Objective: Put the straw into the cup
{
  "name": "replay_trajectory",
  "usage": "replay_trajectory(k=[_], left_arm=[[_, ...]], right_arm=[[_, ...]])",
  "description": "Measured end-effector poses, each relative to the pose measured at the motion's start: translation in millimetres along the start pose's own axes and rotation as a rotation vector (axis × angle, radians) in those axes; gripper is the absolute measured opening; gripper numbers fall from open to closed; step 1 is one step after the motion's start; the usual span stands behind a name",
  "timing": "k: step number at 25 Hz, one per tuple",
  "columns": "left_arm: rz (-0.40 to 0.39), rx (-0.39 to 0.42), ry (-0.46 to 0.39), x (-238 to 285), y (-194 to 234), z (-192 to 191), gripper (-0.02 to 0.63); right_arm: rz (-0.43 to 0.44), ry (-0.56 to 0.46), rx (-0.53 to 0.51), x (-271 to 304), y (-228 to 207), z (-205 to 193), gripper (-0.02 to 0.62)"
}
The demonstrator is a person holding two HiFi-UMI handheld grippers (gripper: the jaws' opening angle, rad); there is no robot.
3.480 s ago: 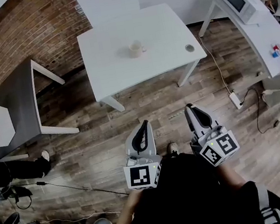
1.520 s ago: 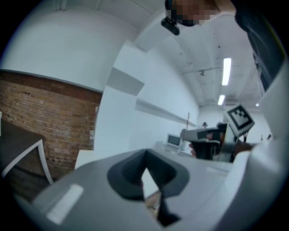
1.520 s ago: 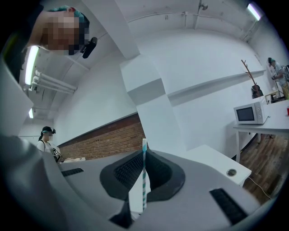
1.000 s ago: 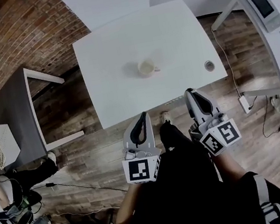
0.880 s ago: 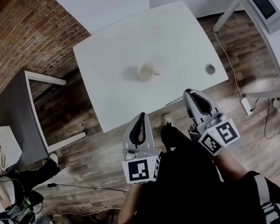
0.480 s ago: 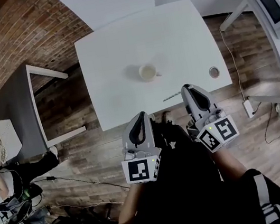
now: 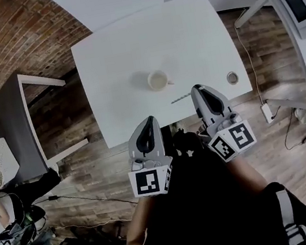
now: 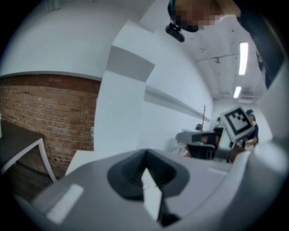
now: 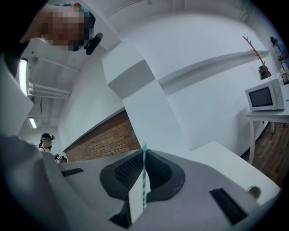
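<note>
Right tongs [image 7: 196, 89]: clamped on teal-striped straw [image 9: 144, 159]
Left tongs [image 7: 148, 120]: pressed together, empty
Cup [image 7: 157, 80]: upright on white table [image 7: 112, 56]

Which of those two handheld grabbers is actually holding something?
The right gripper: its jaws pinch a teal-striped straw. The left gripper has its jaws shut on nothing.

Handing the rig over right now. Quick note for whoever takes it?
Left gripper: shut, empty, by the near edge of the table.
Right gripper: shut on the straw, also at the near edge.
Cup: upright mid-table, beyond the straw's free end.
Done: straw is in grip.
Left: carry the straw over the cup and put it in.
</note>
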State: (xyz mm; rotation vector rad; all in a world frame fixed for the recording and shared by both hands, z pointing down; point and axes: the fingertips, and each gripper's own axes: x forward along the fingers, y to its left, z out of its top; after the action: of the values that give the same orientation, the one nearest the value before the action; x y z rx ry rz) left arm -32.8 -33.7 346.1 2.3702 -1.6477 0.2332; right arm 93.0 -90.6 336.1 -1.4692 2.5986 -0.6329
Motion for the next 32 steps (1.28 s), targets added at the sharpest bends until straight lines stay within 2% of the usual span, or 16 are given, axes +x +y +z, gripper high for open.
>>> replay_trajectory(k=[13, 17, 20, 32], left_arm=[[-0.044, -0.036, 0.045, 49.1, 29.2, -15.3, 0.005], [-0.028, -0.094, 0.052, 63.7, 35.9, -17.2, 0.005], [-0.027, -0.105, 0.046, 75.0, 39.9, -19.8, 0.005], [-0.053, -0.124, 0.137, 98.1, 40.1, -47.0, 0.005]], right_arm=[[-0.058, 0.02, 0.036, 57.7, -20.1, -11.5, 0.018], [-0.07, 0.043, 0.04, 71.3, -27.3, -24.7, 0.018], [-0.081, 0.058, 0.043, 82.0, -36.2, -33.5, 0.018], [-0.119, 0.105, 0.099, 107.2, -60.4, -68.8, 0.018]])
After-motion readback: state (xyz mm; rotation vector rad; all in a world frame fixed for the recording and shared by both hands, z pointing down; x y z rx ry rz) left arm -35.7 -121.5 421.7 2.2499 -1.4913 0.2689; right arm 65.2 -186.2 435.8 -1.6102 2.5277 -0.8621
